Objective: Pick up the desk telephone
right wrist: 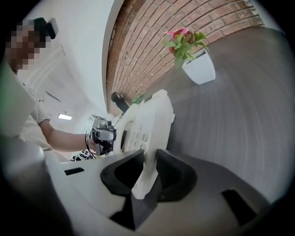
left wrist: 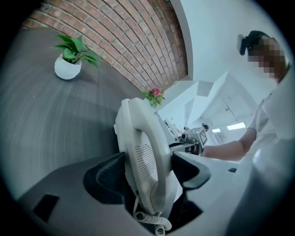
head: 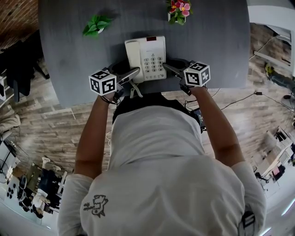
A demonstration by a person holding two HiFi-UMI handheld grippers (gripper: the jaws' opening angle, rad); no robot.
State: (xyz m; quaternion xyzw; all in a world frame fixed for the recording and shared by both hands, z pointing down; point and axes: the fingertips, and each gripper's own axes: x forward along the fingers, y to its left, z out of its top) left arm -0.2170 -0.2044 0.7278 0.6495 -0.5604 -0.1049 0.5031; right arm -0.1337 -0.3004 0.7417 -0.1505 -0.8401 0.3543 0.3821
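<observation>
The left gripper (left wrist: pixel 147 167) has its black jaws drawn in onto the handset side of the white plastic desk telephone (head: pixel 146 57), one pad against the base and the other against the handset. The telephone lies near the front edge of the dark grey tabletop (head: pixel 69 46), between both grippers. The right gripper (right wrist: pixel 148 166) stands narrow, pinching the telephone's thin right edge beside the keypad.

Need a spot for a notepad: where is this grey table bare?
Bare: the table left of the telephone, nearer than the green plant, and its right side past the flower pot. Crowded: the near middle, where left gripper and right gripper clamp it.
</observation>
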